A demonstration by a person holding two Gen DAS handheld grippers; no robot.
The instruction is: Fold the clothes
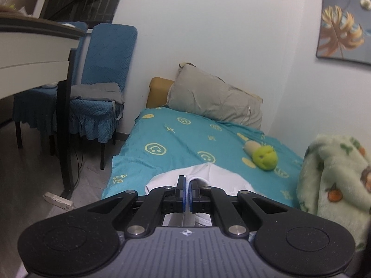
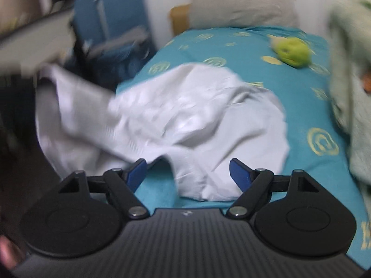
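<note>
White garment [image 2: 185, 106] crumpled on teal bedsheet [image 2: 308, 106]

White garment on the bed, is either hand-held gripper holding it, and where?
The left hand-held gripper pinches a folded edge of the white garment. The right hand-held gripper is open, holding nothing.

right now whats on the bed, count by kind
white garment: 1
grey pillow: 1
green plush toy: 1
patterned fleece blanket: 1
total: 4
</note>
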